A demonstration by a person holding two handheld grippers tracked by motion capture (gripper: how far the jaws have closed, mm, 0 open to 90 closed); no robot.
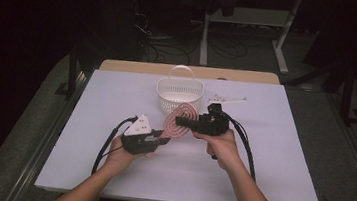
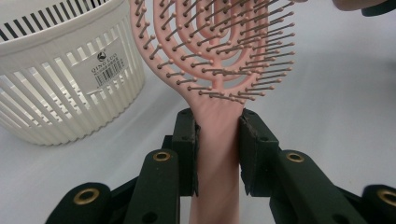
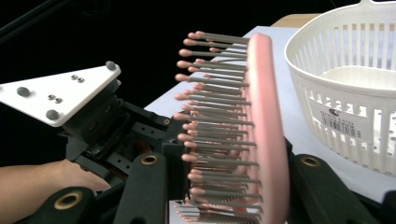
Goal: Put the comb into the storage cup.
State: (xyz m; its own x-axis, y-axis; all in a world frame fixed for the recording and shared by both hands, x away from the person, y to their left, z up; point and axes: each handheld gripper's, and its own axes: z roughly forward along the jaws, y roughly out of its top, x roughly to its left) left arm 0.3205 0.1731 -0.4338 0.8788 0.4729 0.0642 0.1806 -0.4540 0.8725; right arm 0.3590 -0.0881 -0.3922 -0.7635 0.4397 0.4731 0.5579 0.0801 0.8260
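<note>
A pink hairbrush (image 1: pixel 183 117) with rows of bristles is held above the white table between both grippers. My left gripper (image 1: pixel 161 140) is shut on its handle (image 2: pixel 217 154), one black jaw pressed on each side, and the bristled head (image 2: pixel 224 42) stands up past the jaws. My right gripper (image 1: pixel 180 121) comes from the right and is shut on the brush head (image 3: pixel 264 126). The bristle tips (image 3: pixel 187 126) sit against one jaw and the smooth back against the other. The left gripper's white plate (image 3: pixel 60 95) shows beyond the bristles.
A white slotted basket (image 1: pixel 179 96) with a hoop handle stands just behind the brush, close to both grippers (image 2: pixel 60 88) (image 3: pixel 355 88). A small white object (image 1: pixel 227 100) lies to the basket's right. The table's wooden far edge (image 1: pixel 189 71) borders a dark floor with cables.
</note>
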